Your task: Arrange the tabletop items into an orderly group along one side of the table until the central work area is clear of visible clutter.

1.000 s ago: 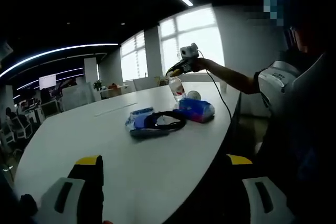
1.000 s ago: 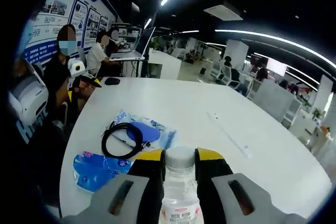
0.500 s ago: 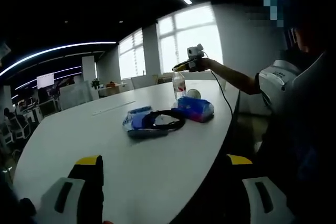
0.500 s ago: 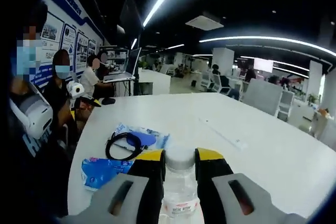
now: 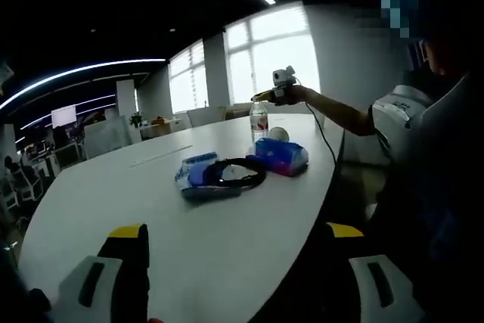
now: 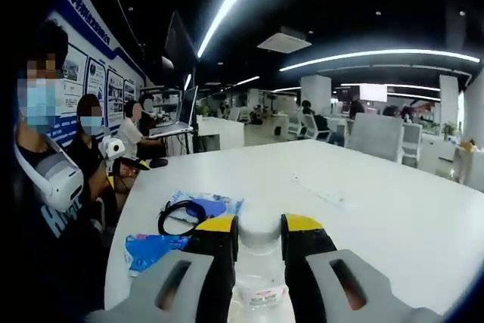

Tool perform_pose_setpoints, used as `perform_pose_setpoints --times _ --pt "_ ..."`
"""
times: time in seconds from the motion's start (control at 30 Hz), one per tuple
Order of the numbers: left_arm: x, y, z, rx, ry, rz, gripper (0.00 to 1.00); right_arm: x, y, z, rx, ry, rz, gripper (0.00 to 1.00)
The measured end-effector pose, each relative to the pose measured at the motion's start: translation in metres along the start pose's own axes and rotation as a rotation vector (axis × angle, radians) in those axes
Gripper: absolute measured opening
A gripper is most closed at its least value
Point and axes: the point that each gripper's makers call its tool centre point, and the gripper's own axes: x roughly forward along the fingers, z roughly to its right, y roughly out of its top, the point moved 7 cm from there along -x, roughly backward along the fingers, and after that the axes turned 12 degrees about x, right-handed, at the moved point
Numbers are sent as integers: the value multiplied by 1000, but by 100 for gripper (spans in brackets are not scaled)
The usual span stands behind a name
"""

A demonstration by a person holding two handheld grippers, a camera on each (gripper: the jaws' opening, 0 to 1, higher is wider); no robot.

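My right gripper (image 6: 259, 231) is shut on a clear water bottle (image 6: 259, 266) with a white cap, held upright between the yellow-tipped jaws. In the left gripper view that bottle (image 5: 259, 120) stands at the far end of the white table (image 5: 113, 194), the right gripper (image 5: 266, 95) on its top. Beside it lie a blue packet (image 5: 282, 156), a coiled black cable (image 5: 236, 174) on a blue-and-clear pouch (image 5: 198, 171), and a small pale round thing (image 5: 278, 135). My left gripper (image 5: 234, 251) is open, low over the near table edge, with nothing between its jaws. The cable (image 6: 181, 217) and packet (image 6: 153, 249) also lie left of the bottle.
A long white strip (image 5: 166, 156) lies across the table's middle. The person's body (image 5: 431, 179) stands at the table's right edge. Seated people (image 6: 98, 141) and a laptop (image 6: 178, 115) are at the far end. Chairs (image 6: 378, 135) ring the table.
The right gripper has brought the bottle from a tilt above the table down to upright at table level beside the blue packet. My left gripper has stayed still.
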Motion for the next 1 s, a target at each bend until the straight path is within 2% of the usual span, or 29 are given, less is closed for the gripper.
perform_pose_setpoints --times 0.2,0.33,0.63,1.0 --pt "0 -2 0 -3 0 -1 94 2 -1 0 -3 -11 -8 22" --pt "1 -2 0 -6 -4 1 94 7 -6 4 -8 -34 -38 34" --pt "2 -4 3 -9 -10 2 94 22 -14 3 -5 -16 -30 32" --pt "-2 -6 2 -19 4 -4 94 30 -11 3 -1 12 -4 28"
